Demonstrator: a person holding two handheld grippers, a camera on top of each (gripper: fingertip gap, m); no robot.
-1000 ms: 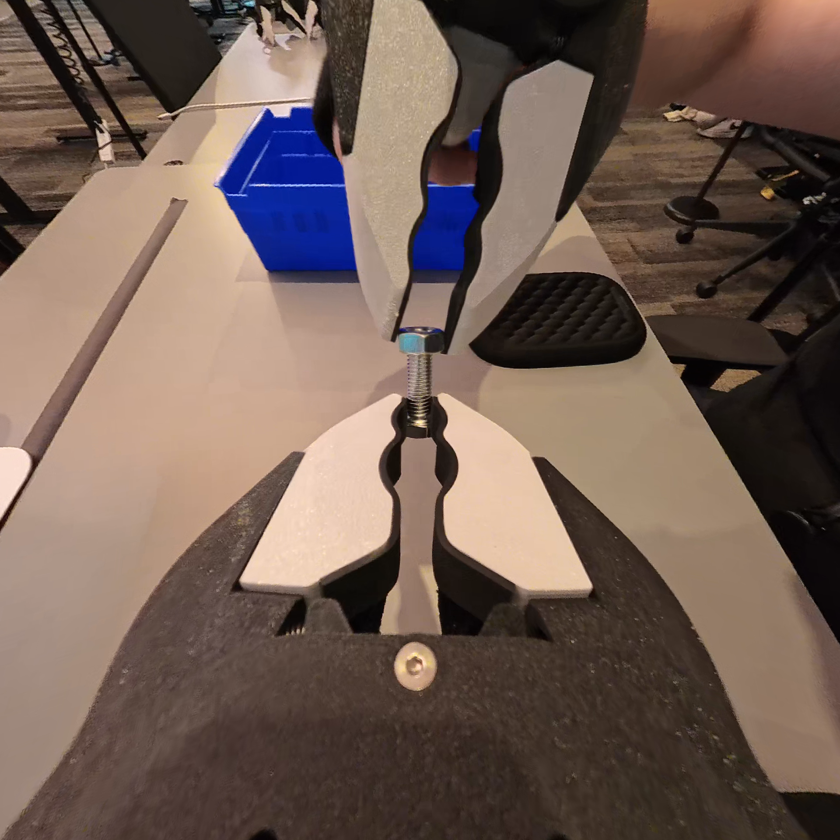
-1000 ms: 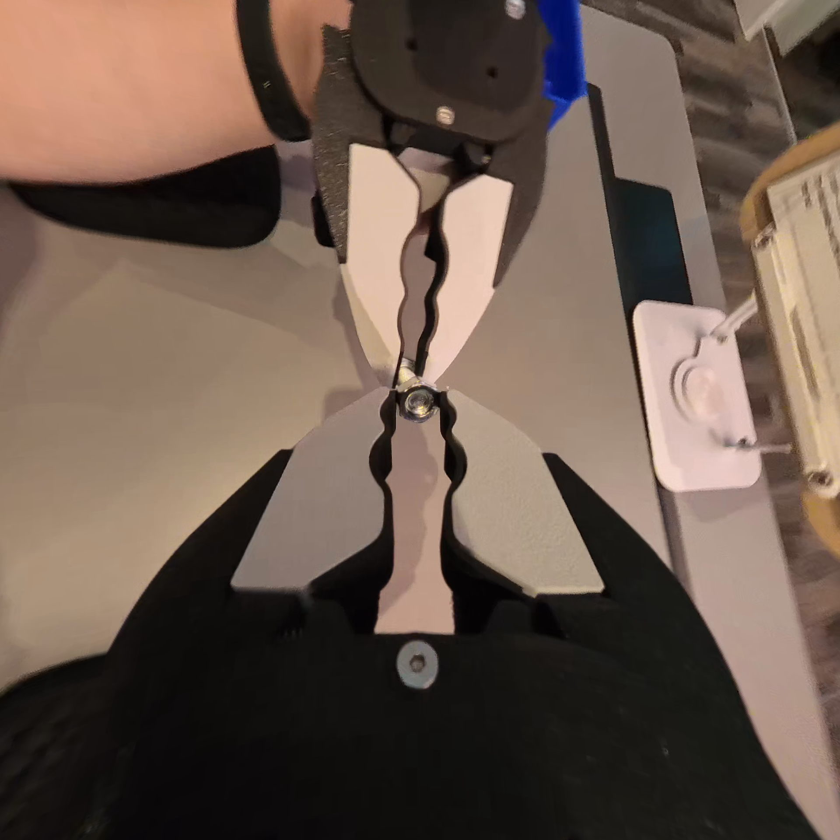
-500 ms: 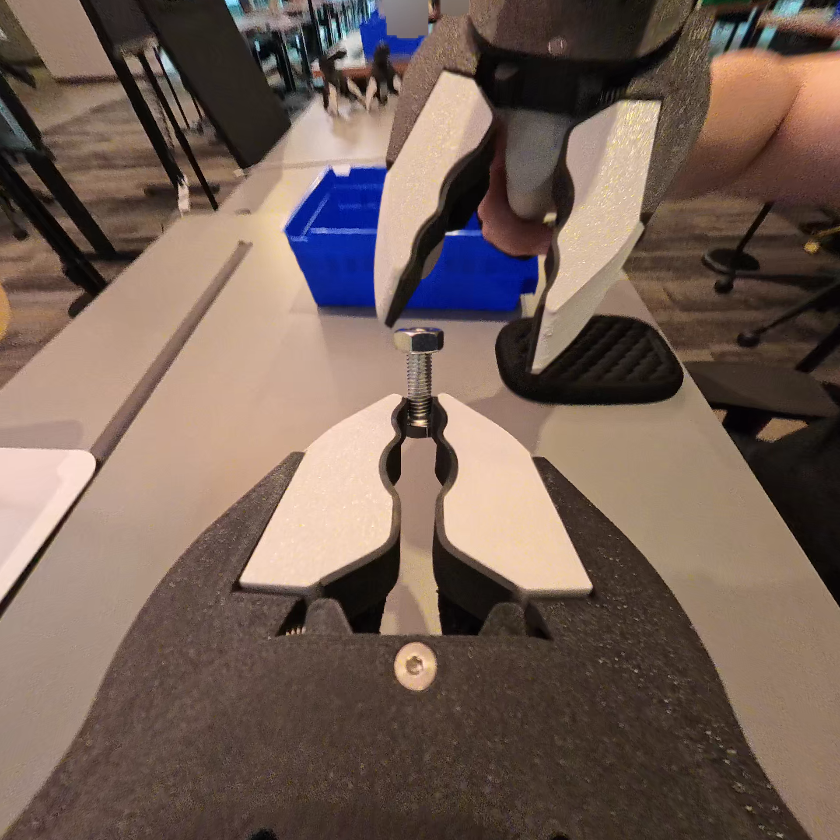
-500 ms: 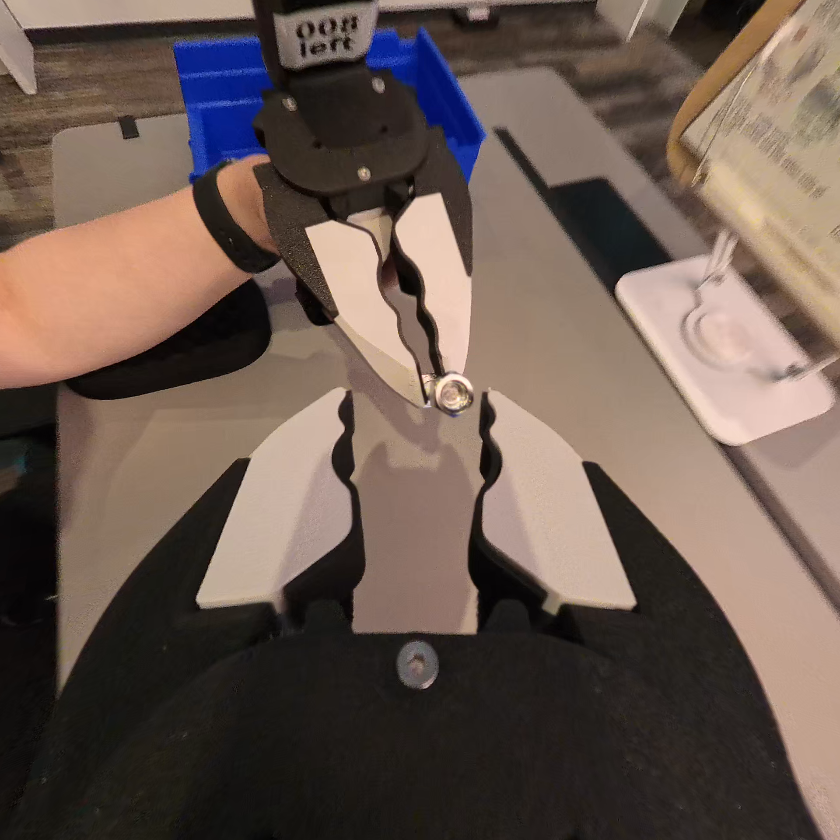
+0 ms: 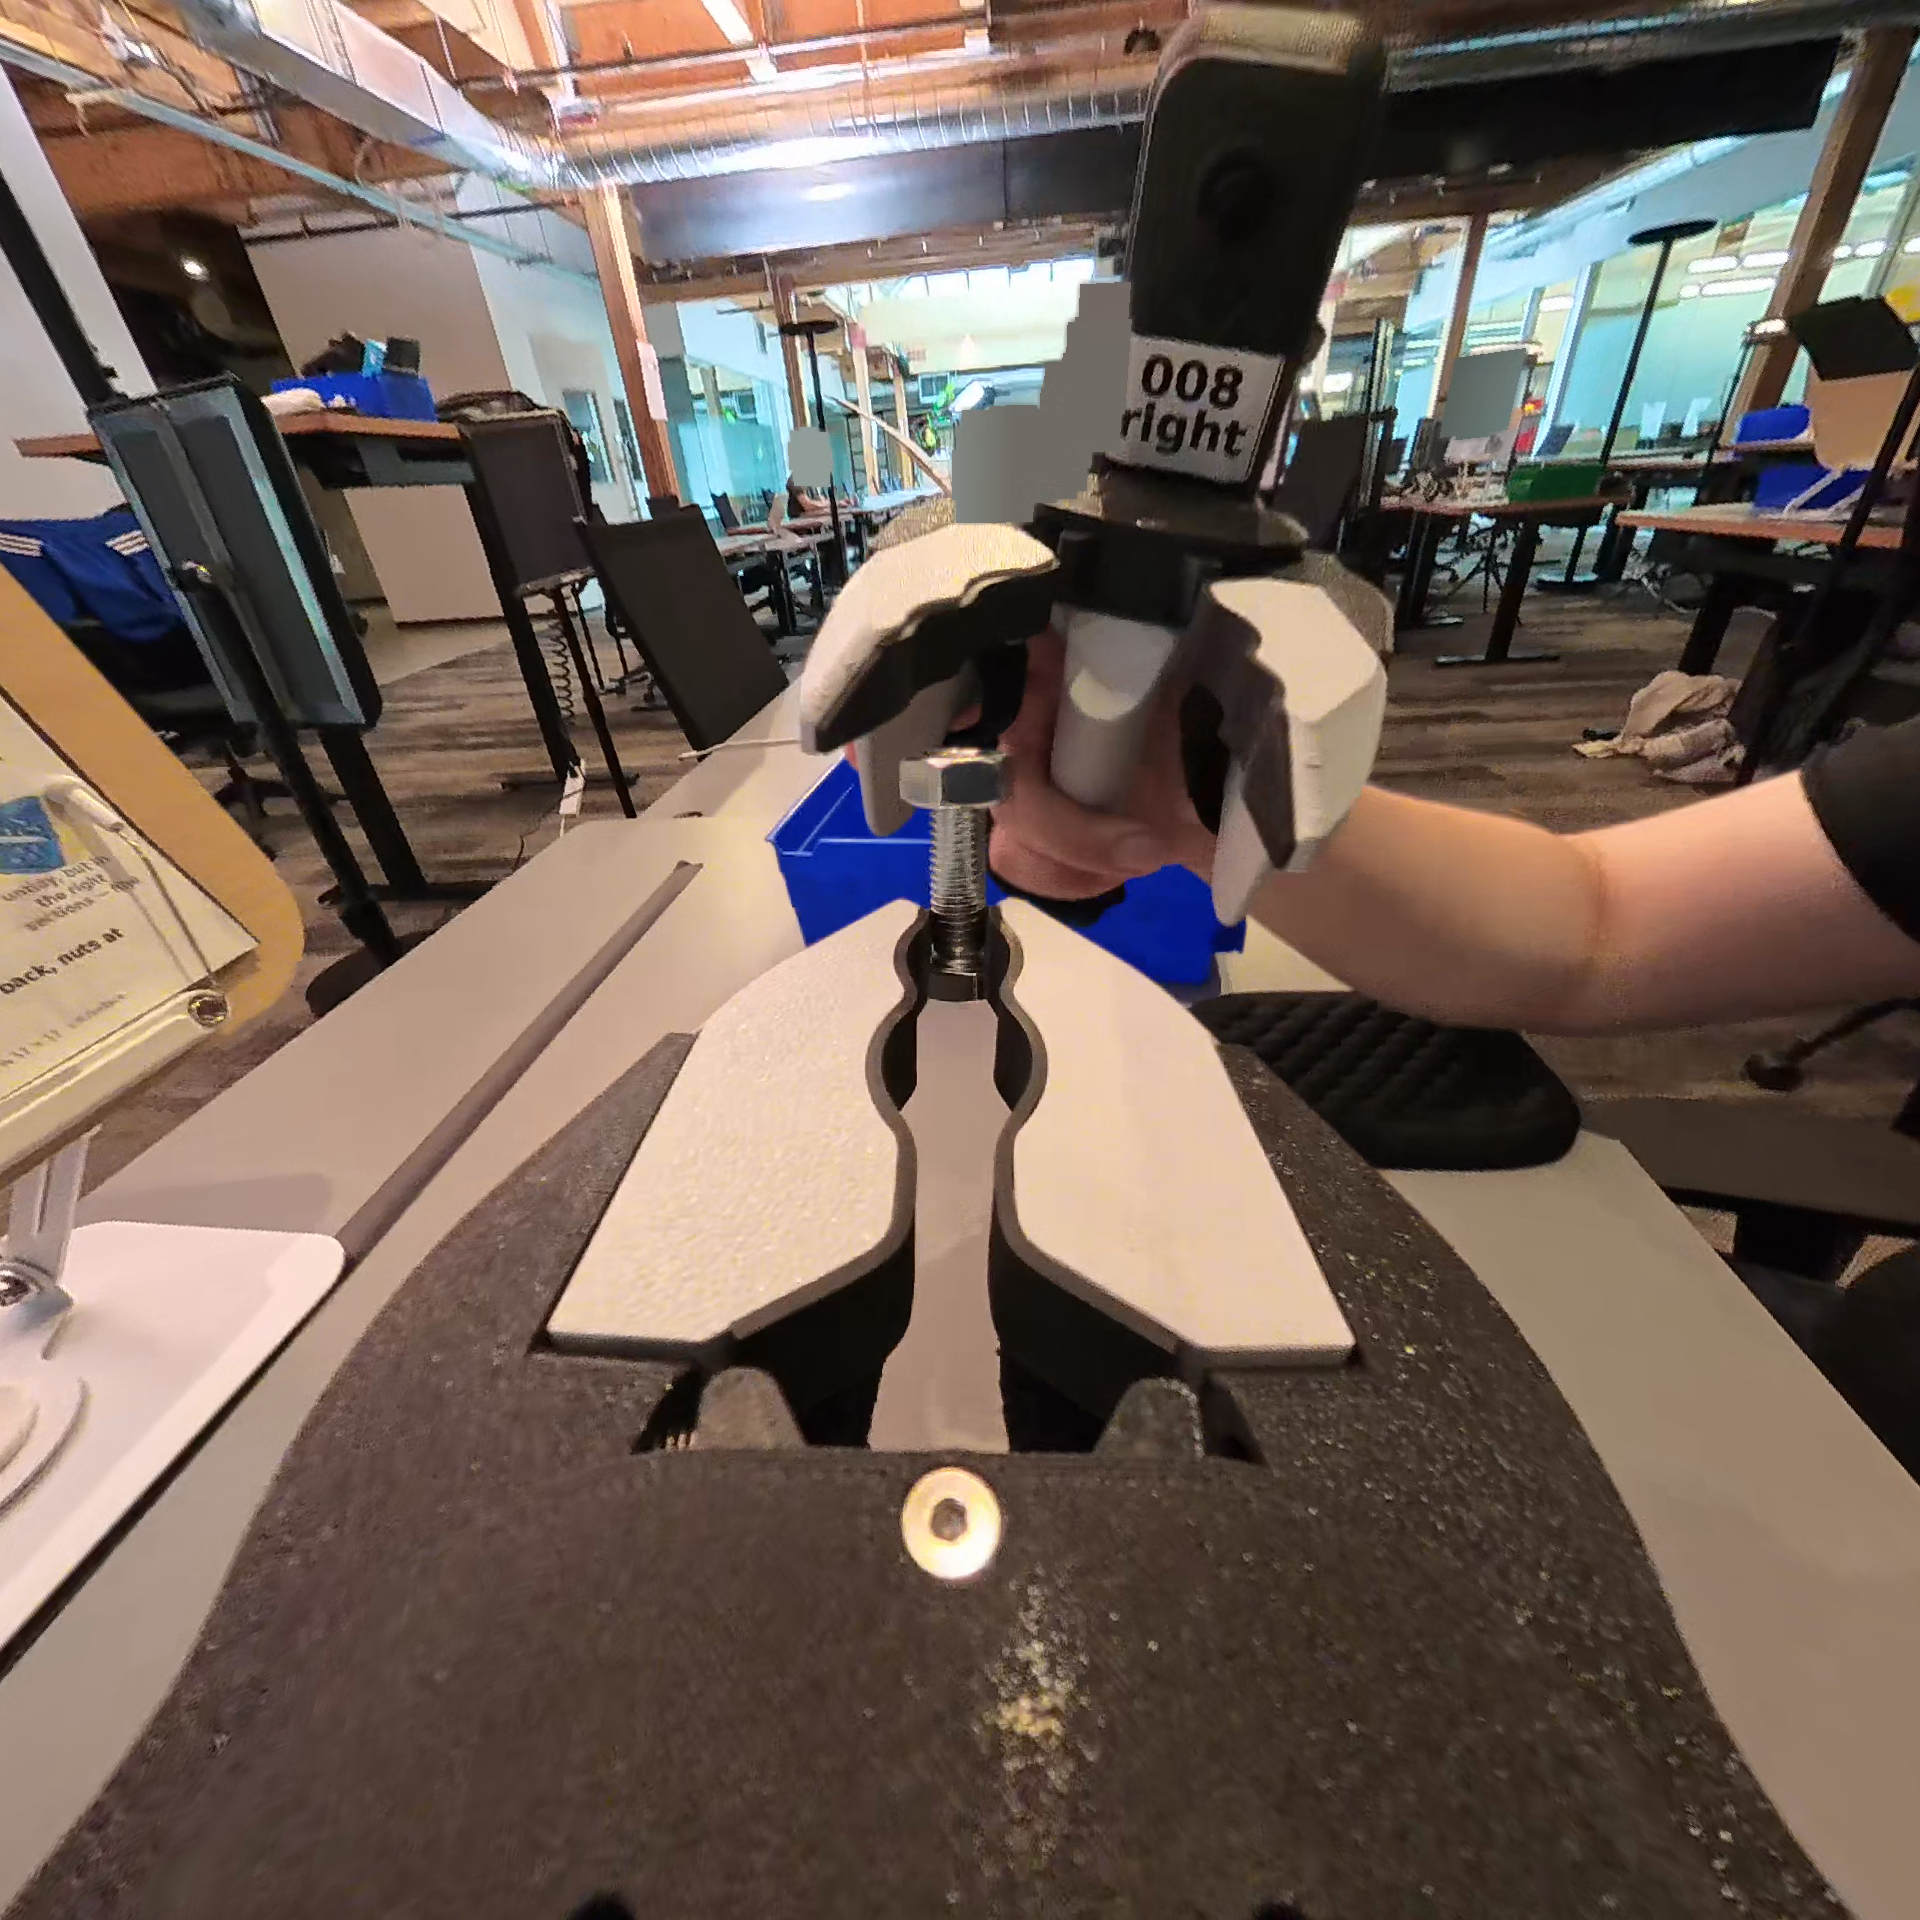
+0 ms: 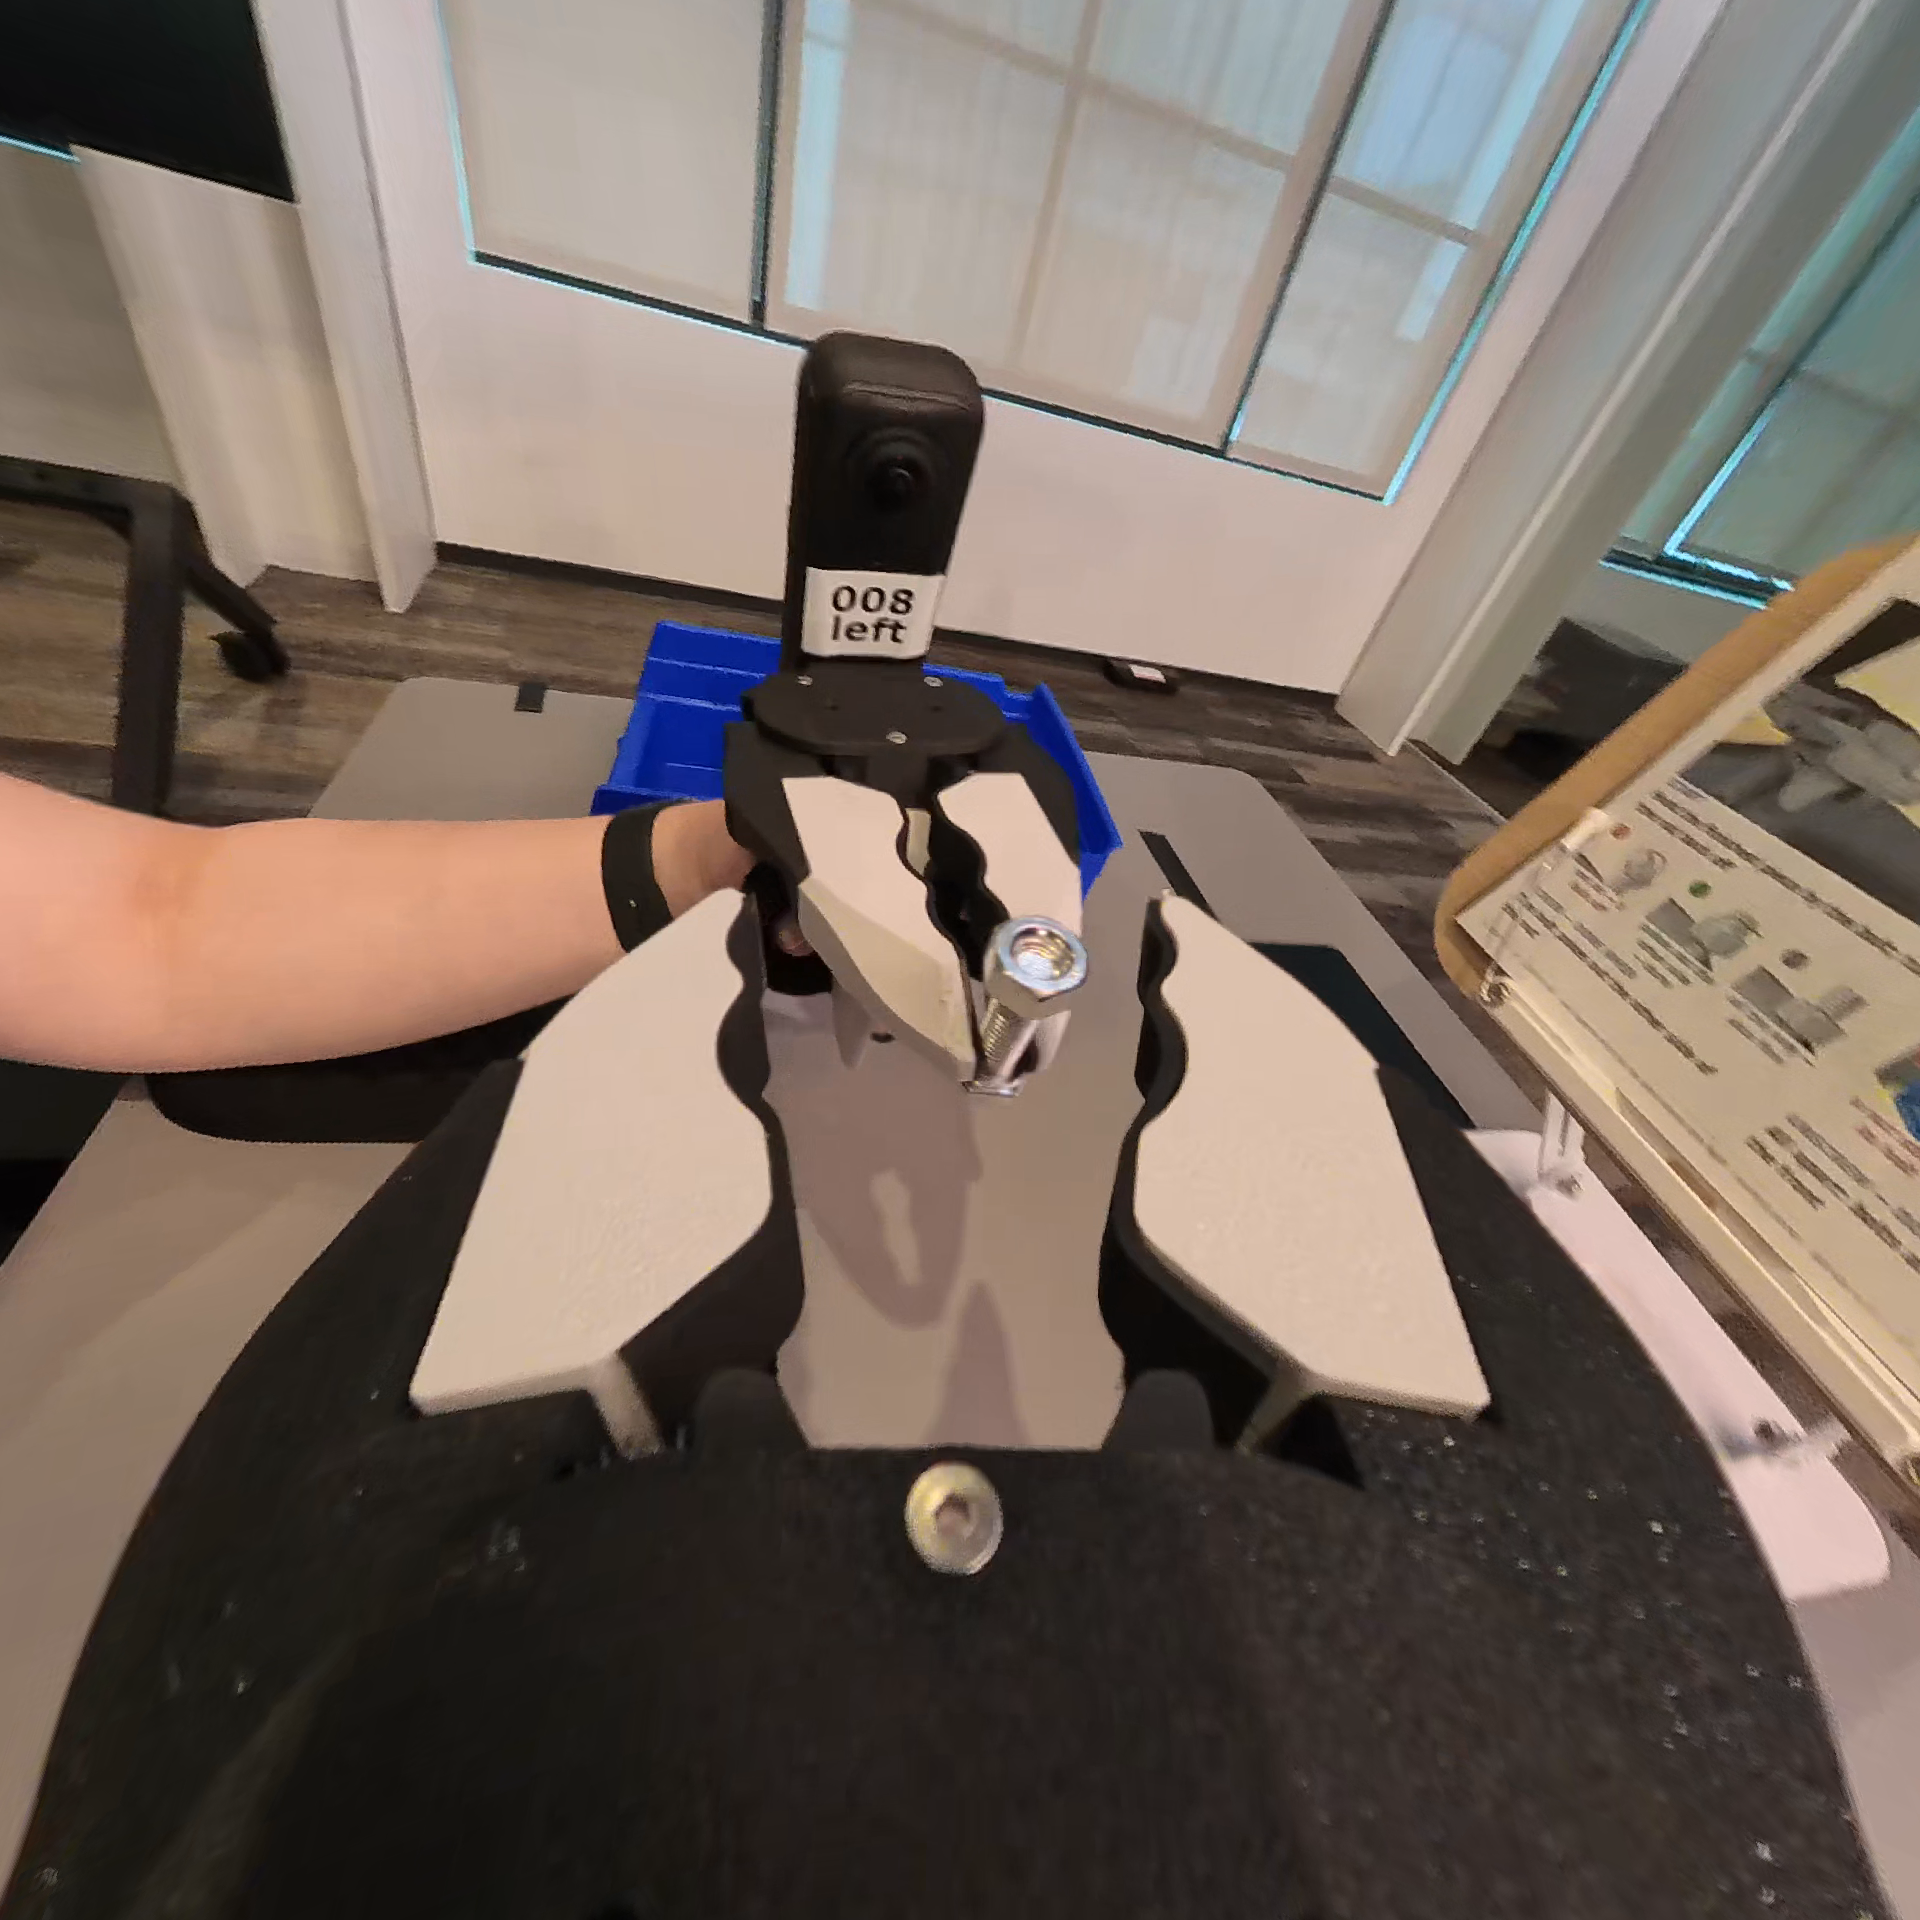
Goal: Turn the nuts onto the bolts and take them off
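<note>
In the left wrist view, the left claw (image 5: pixel 958 961) is filling the lower half of the frame, its two pale fingers closing tightly on the lower end of a silver bolt (image 5: pixel 956 862). The bolt is standing upright at the centre of the frame, hexagonal head on top, with a dark nut (image 5: pixel 956 977) sitting low on its thread between the fingertips. Just behind the bolt head, in the upper centre, the right claw (image 5: pixel 1070 831) is hanging with its fingers spread wide, gripping nothing. A person's hand (image 5: pixel 1081 821) is holding it, the forearm reaching in from the right edge. A blue bin (image 5: pixel 831 883) is resting on the grey desk (image 5: pixel 312 1122) behind the bolt, and a black padded rest (image 5: pixel 1392 1081) is lying at centre right.

In the right wrist view, the right claw's fingers are framing the lower half, wide apart. The bolt is showing at centre, tilting toward the camera, pinched in the left claw.
</note>
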